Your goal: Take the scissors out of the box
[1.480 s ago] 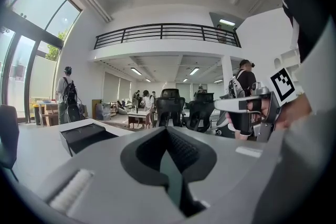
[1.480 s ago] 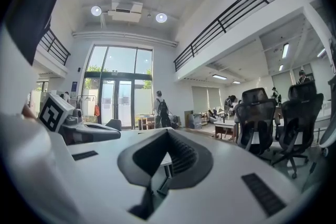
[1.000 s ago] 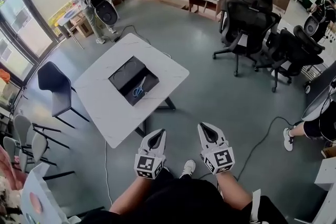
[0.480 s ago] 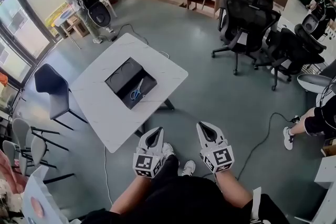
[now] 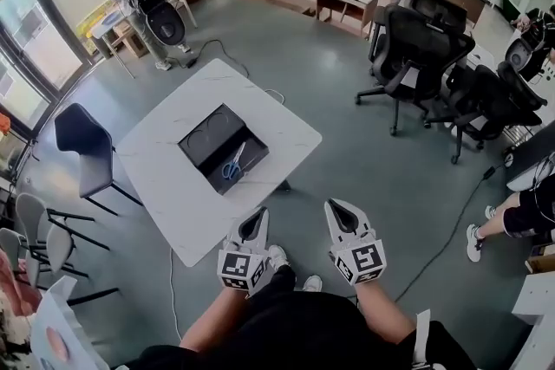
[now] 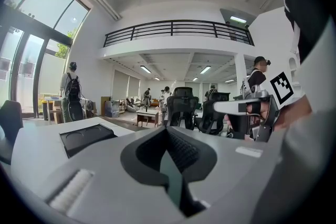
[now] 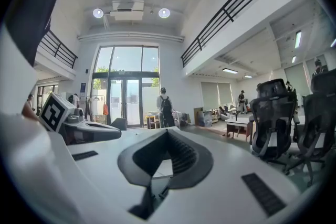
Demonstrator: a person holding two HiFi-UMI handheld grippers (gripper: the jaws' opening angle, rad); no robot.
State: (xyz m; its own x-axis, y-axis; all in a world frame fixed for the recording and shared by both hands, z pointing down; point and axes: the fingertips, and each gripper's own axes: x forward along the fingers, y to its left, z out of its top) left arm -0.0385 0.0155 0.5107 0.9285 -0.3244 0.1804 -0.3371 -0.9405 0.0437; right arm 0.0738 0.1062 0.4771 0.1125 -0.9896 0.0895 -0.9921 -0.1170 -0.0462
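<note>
While both grippers hover just off the near corner of the white table (image 5: pixel 165 195) in the head view, left gripper (image 5: pixel 258 215) and right gripper (image 5: pixel 335 207) side by side, the blue-handled scissors (image 5: pixel 232 166) lie inside the open black box (image 5: pixel 201 137) on the tabletop, well apart from either. Left gripper view: jaws pressed together with nothing between them, box off to the left. Right gripper view: same deal, jaws closed and empty.

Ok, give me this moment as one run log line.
stage: before grasp | left tongs: shut, empty | right tongs: shut, empty | scissors: in box on table, untouched
</note>
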